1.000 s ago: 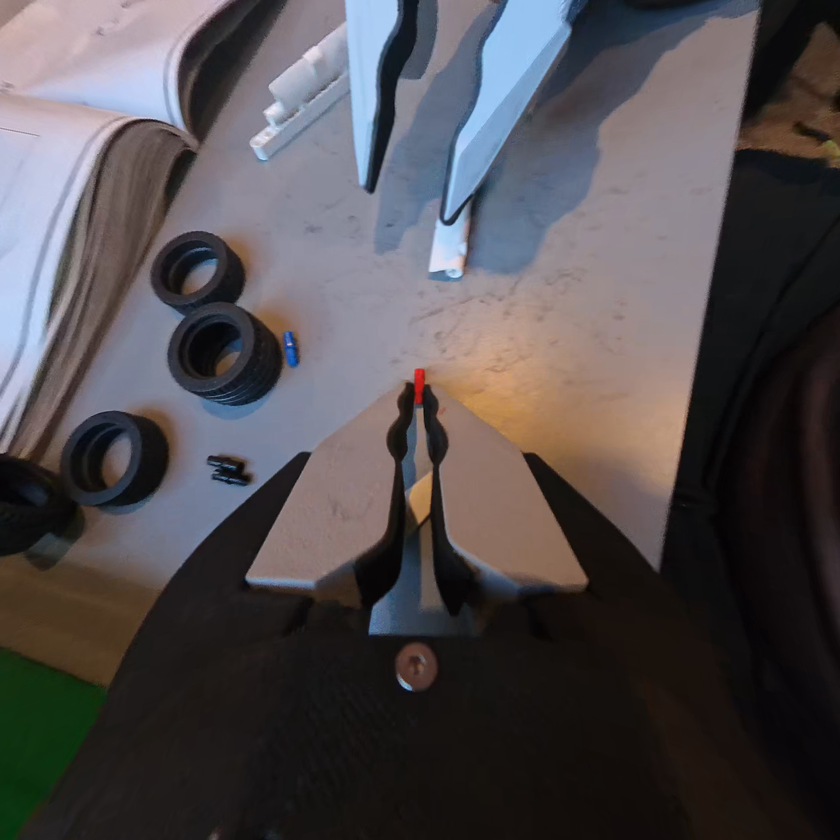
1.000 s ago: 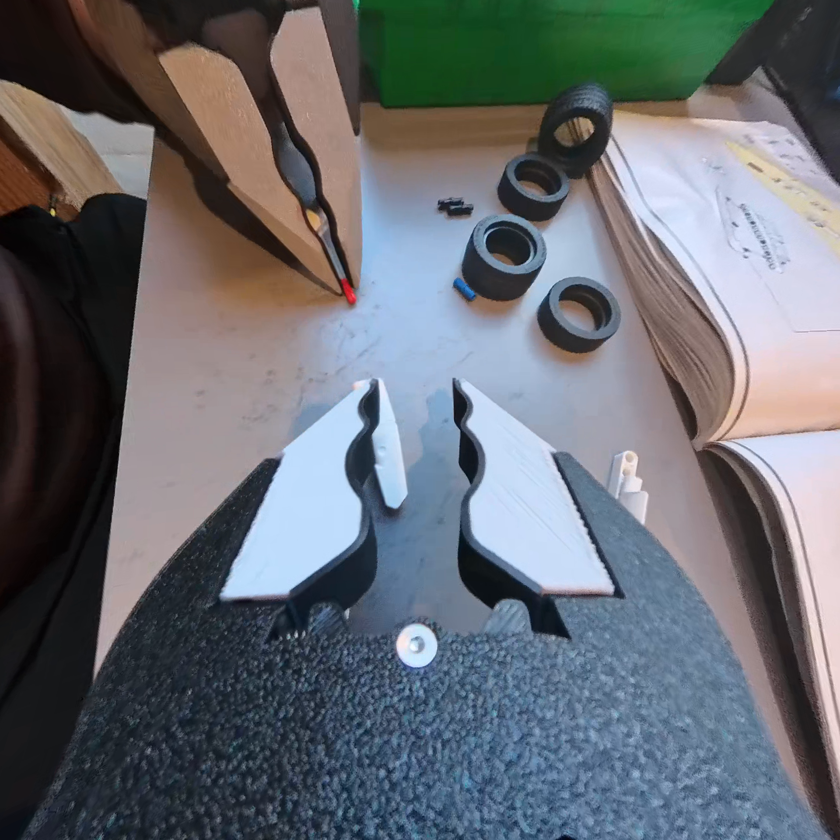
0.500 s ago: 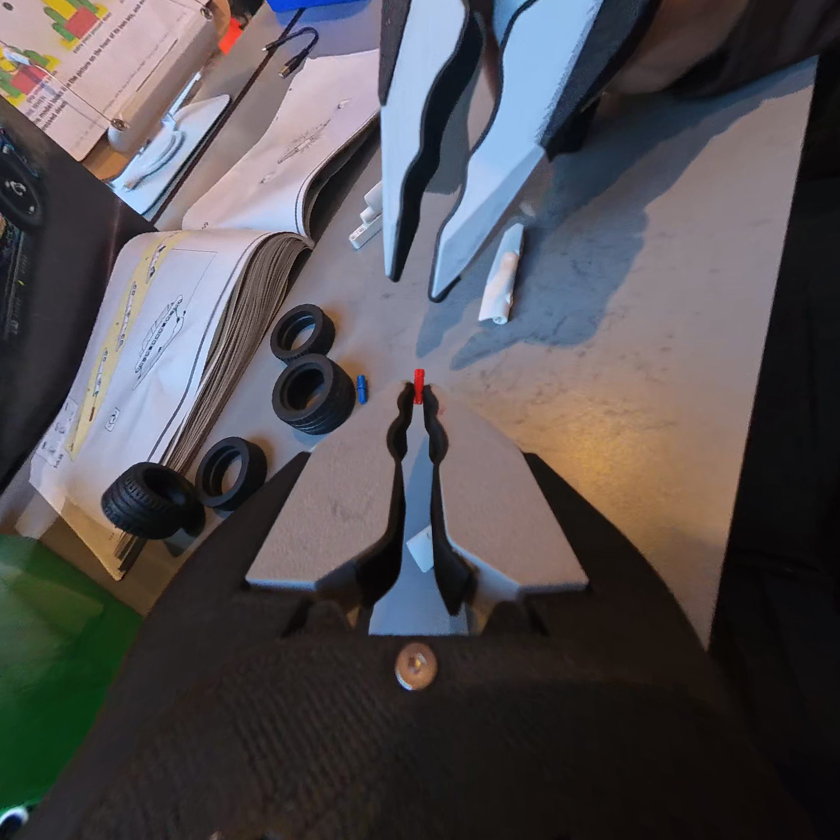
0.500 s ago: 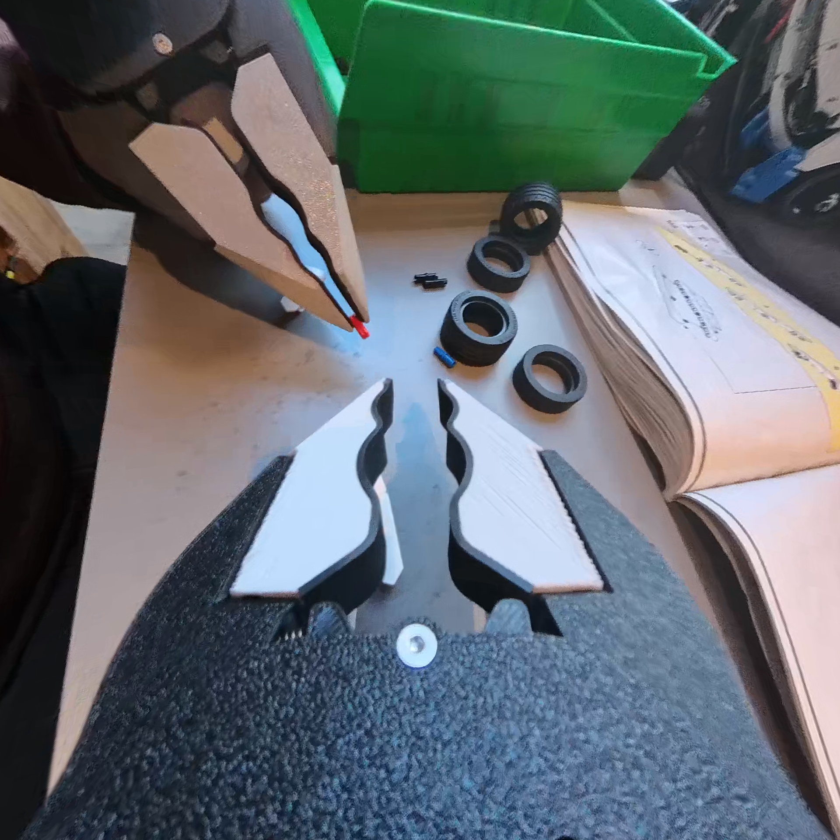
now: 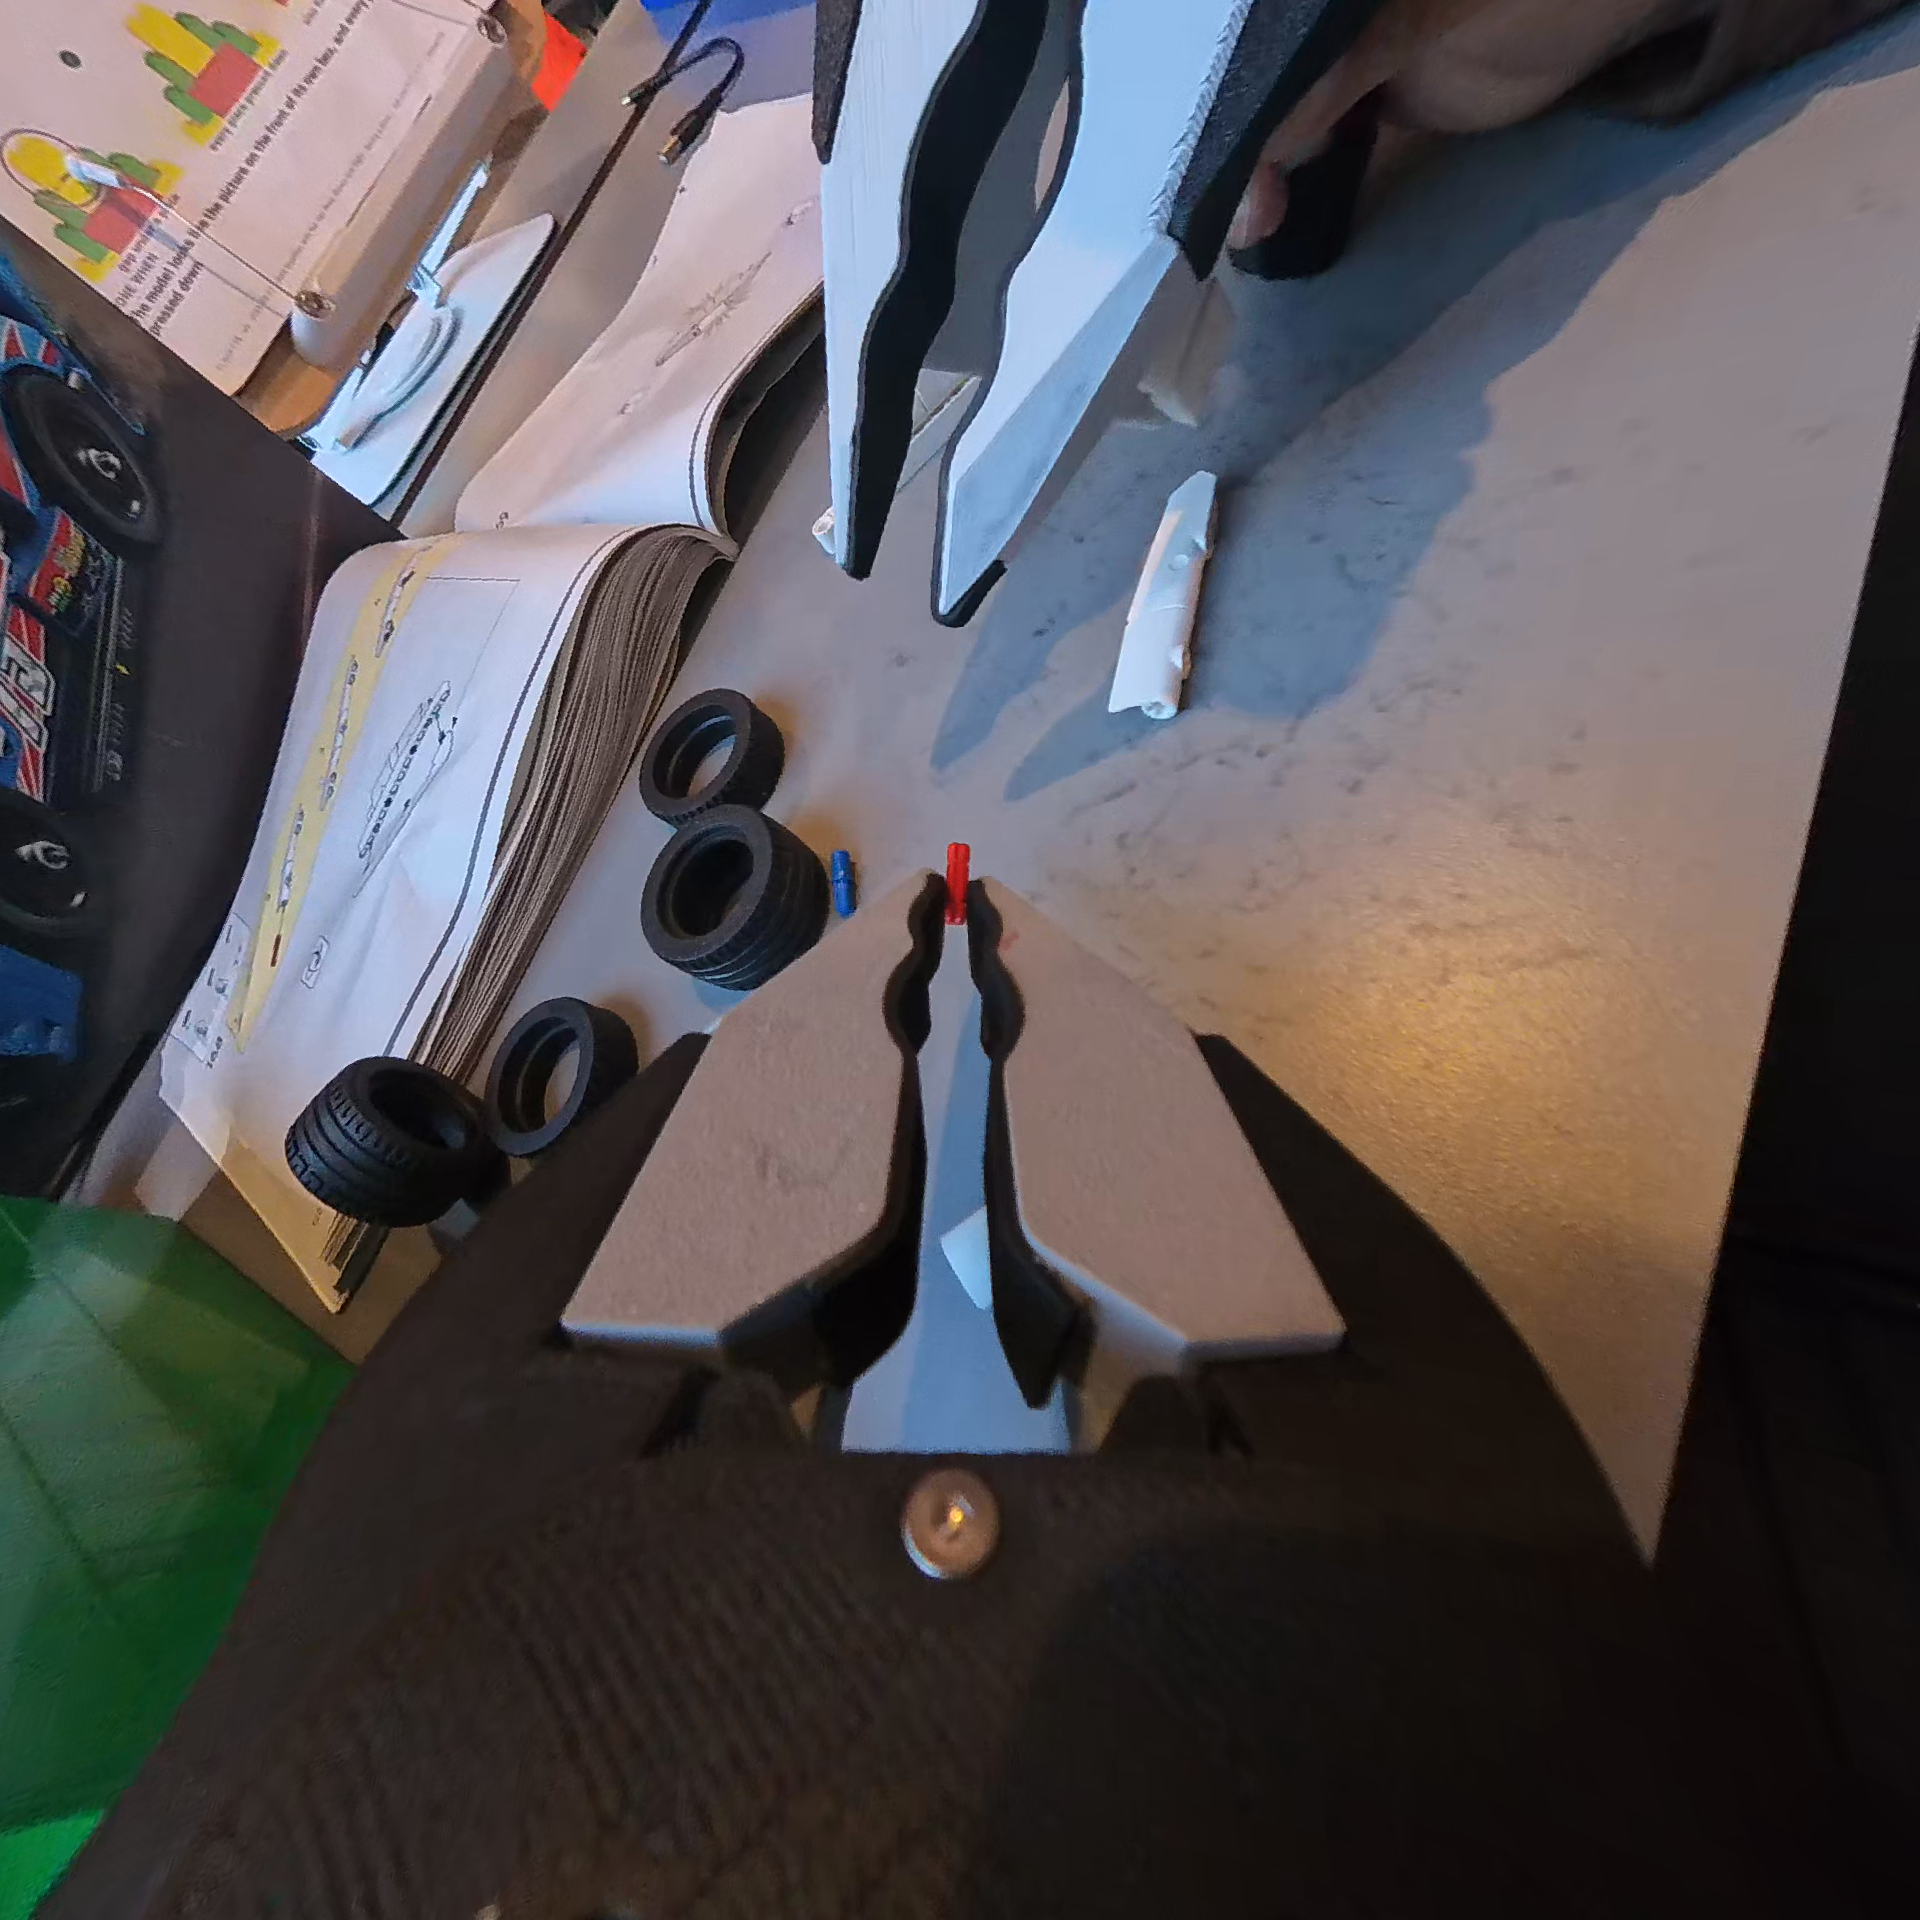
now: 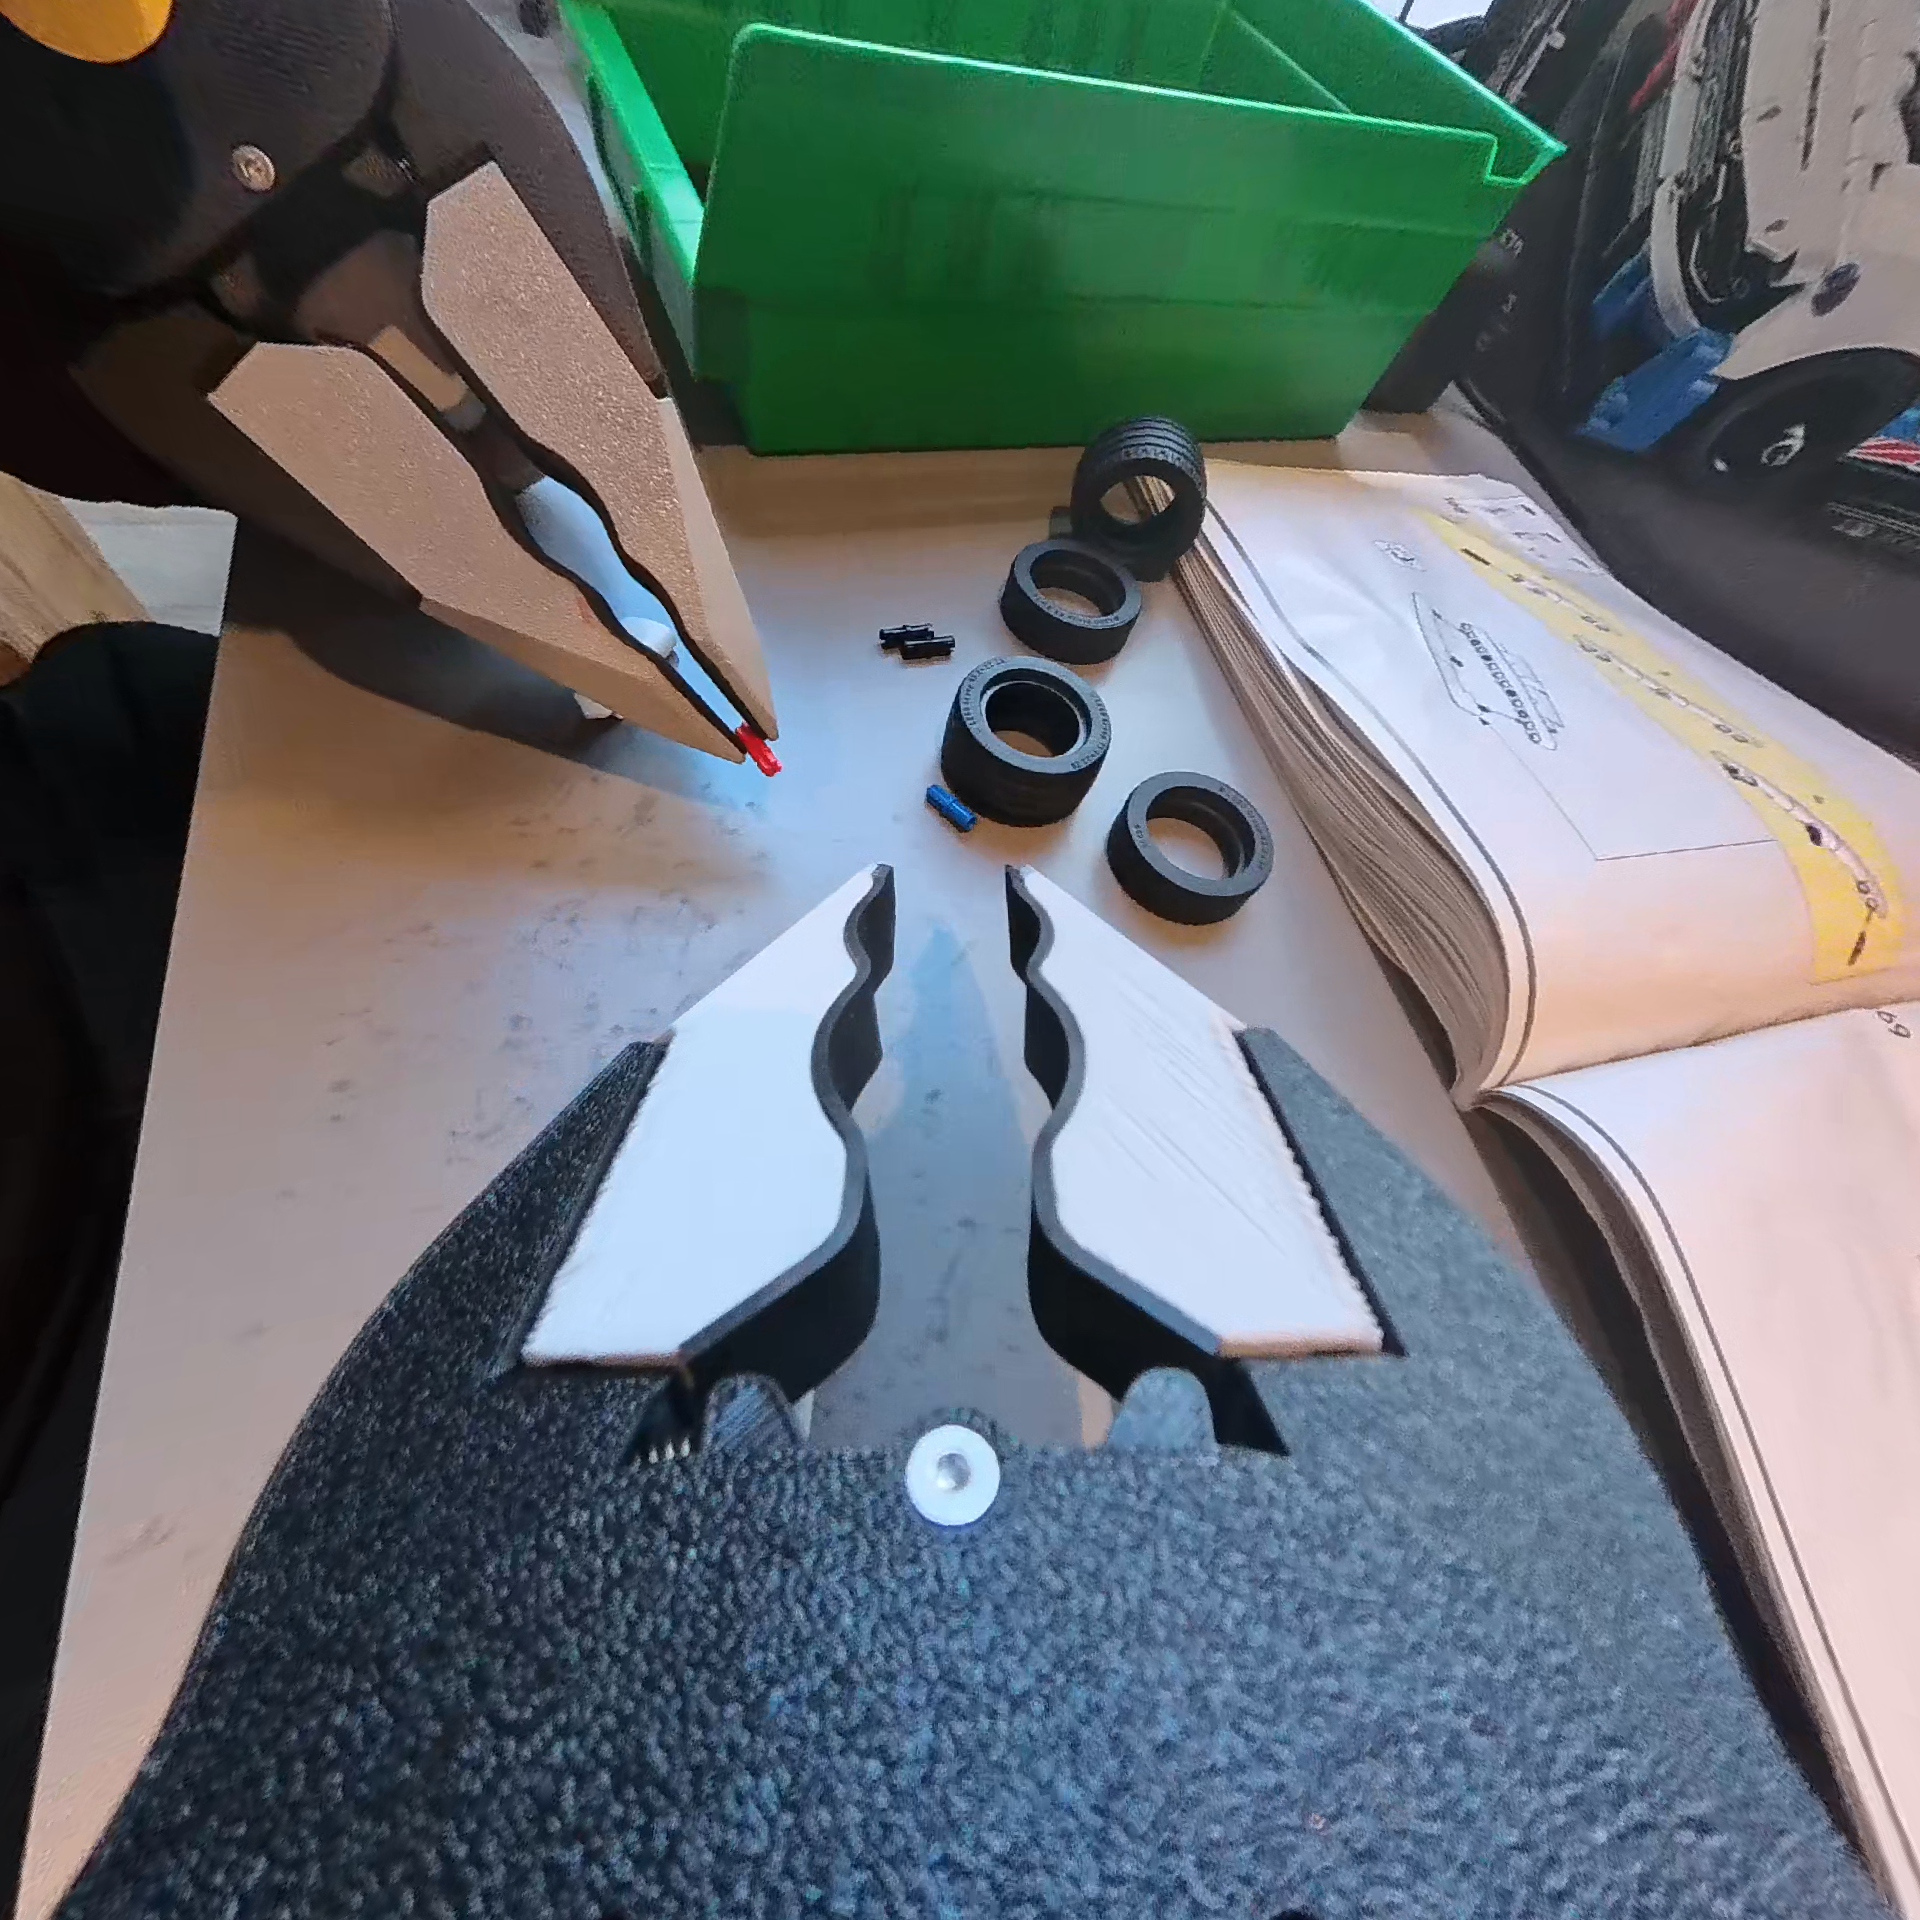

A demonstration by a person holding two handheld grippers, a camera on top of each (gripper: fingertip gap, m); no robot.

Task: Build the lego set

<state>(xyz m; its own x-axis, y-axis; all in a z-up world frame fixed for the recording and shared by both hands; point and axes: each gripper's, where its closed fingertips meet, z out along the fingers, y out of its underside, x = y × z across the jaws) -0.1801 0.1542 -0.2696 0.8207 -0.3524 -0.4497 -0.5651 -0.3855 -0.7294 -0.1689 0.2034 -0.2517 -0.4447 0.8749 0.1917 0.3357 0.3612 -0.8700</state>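
My left gripper [image 5: 954, 891] is shut on a small red pin [image 5: 956, 883], which sticks out past the tips above the grey table [image 5: 1403, 935]. It also shows in the right wrist view [image 6: 753, 732], with the red pin [image 6: 758, 750]. My right gripper [image 6: 949, 883] is open and empty, held above the table. In the left wrist view it [image 5: 914, 587] hangs beside a white beam [image 5: 1158, 603] lying flat, apart from it. A blue pin [image 6: 950, 808] lies by the tyres. Two black pins [image 6: 916, 639] lie farther off.
Several black tyres [image 6: 1023, 738] [image 6: 1190, 847] [image 6: 1070, 597] lie by an open instruction book [image 6: 1558, 727]. A green bin [image 6: 1039, 260] stands at the far table edge. A built model car [image 6: 1766, 260] stands beyond the book. A small white piece [image 5: 966, 1257] lies under my left gripper. The left gripper's tips are roughly 6 cm from the right gripper's.
Both grippers have risen and tilted, so more of the table shows. The right gripper has come off the white beam, which stays on the table. The left still holds the red pin.
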